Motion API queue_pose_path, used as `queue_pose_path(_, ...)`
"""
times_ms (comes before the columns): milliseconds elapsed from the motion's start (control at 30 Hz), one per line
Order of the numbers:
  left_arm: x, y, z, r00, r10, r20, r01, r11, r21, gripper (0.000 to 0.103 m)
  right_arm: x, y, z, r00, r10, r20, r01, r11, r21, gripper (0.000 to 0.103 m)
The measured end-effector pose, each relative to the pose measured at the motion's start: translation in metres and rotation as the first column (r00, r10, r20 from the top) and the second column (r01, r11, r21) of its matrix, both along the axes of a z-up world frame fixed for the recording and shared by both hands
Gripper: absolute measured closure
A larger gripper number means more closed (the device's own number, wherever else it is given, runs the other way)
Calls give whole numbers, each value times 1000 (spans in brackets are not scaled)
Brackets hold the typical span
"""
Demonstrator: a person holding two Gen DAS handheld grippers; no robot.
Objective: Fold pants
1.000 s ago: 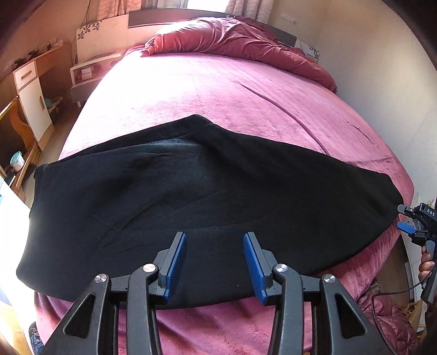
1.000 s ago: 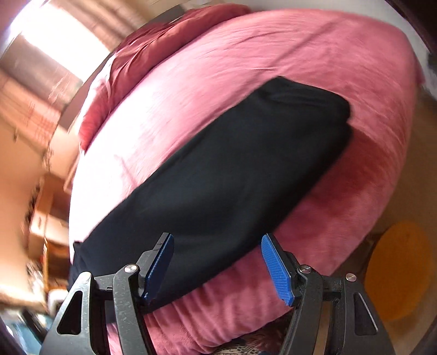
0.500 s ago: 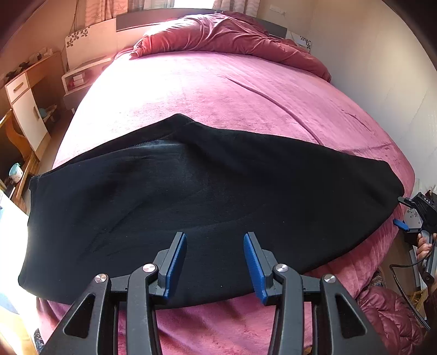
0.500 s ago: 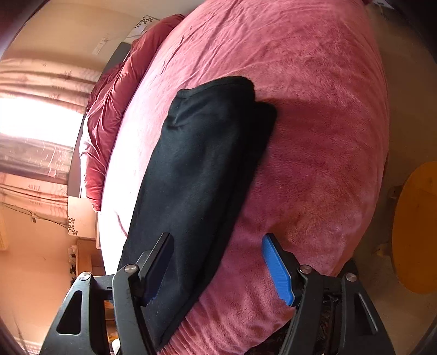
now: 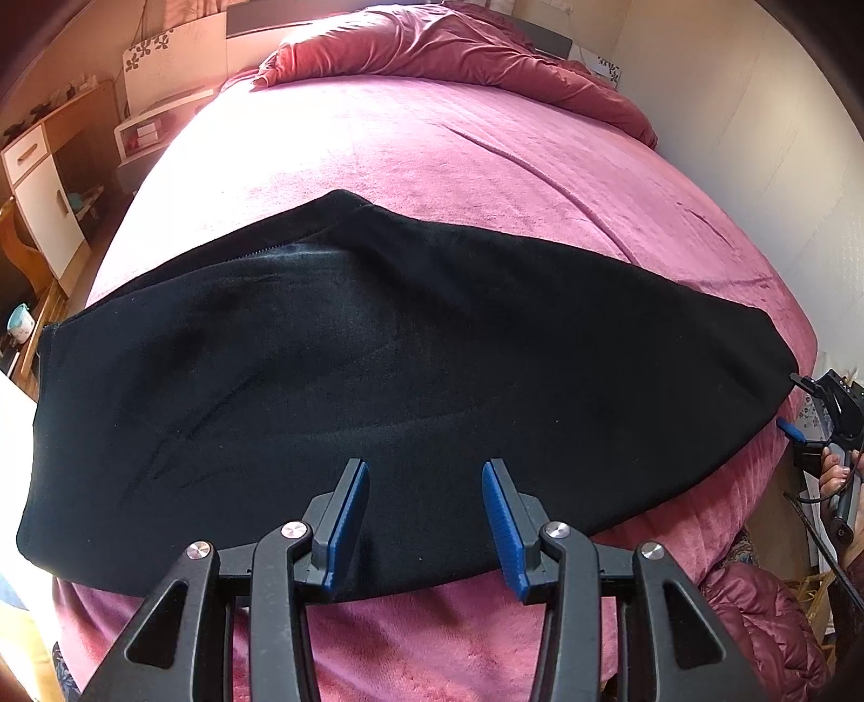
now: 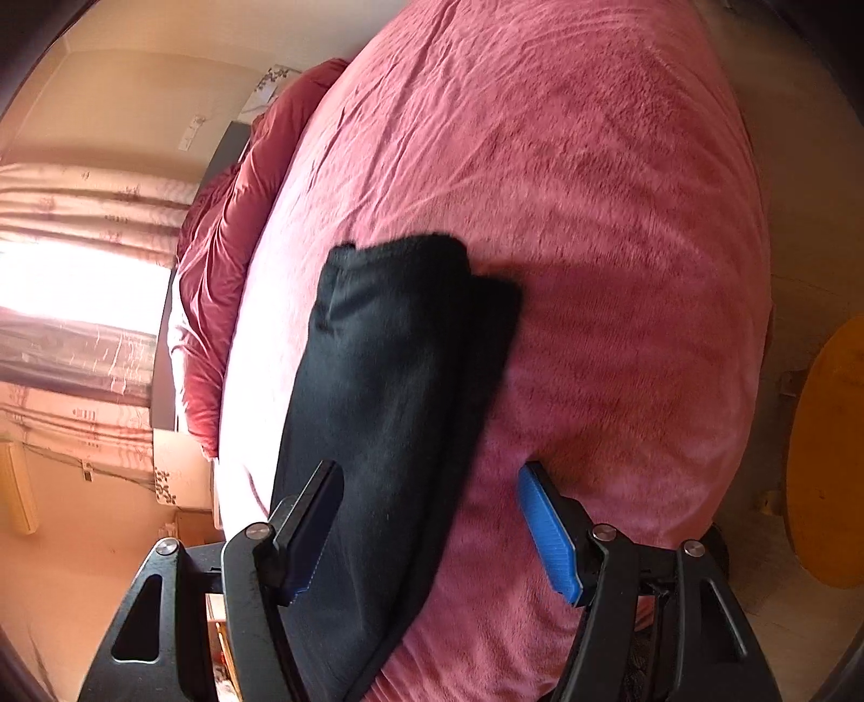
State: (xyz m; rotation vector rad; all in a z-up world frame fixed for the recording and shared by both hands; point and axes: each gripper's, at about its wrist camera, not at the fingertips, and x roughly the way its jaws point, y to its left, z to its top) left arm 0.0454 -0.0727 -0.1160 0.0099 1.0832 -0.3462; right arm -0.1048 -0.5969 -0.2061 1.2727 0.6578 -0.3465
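Black pants (image 5: 378, 345), folded lengthwise into one long band, lie flat across the pink bed (image 5: 432, 162). My left gripper (image 5: 424, 470) hovers open over the middle of the band's near edge, with nothing between its blue pads. In the right wrist view the pants (image 6: 389, 367) run away from me, one narrow end at the far side. My right gripper (image 6: 432, 475) stands open above that part, its left finger over the cloth and its right finger over bare blanket. From the left wrist view the right gripper (image 5: 791, 402) sits just off the band's right tip, held by a hand (image 5: 834, 470).
A crumpled red duvet (image 5: 459, 48) lies at the head of the bed. A wooden desk with a white cabinet (image 5: 38, 189) stands to the left, a wall (image 5: 756, 135) close on the right. An orange round object (image 6: 826, 459) sits on the floor beside the bed.
The right gripper has rolled and swung toward the end of the pants, dropping a little closer to the bed. The left gripper has barely moved.
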Motion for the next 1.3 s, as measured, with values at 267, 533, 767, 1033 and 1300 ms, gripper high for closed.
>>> queue_pose_path(267,0,0,-5,1000,2,-15,-2,1000,5,58,-7,-30,31,996,-86,-20,83,990,-118,34)
queue_pose_path(533,-1,-5,-12,999,-7,-35,8,1000,24,58,26,-39,61,997,-12,-80,-10,965,-264,87)
queue_pose_path(767,-3,-6,-16,999,-3,-43,4,1000,21,58,10,-40,23,988,-34,-150,11,989,-148,81)
queue_pose_path(1033,0,2,-20,999,22,-39,-22,1000,-3,58,-19,-20,16,999,-37,-11,37,999,-9,44)
queue_pose_path(1300,4,10,-22,998,46,-52,-46,999,1,58,7,-23,0,998,-61,13,61,998,3,45)
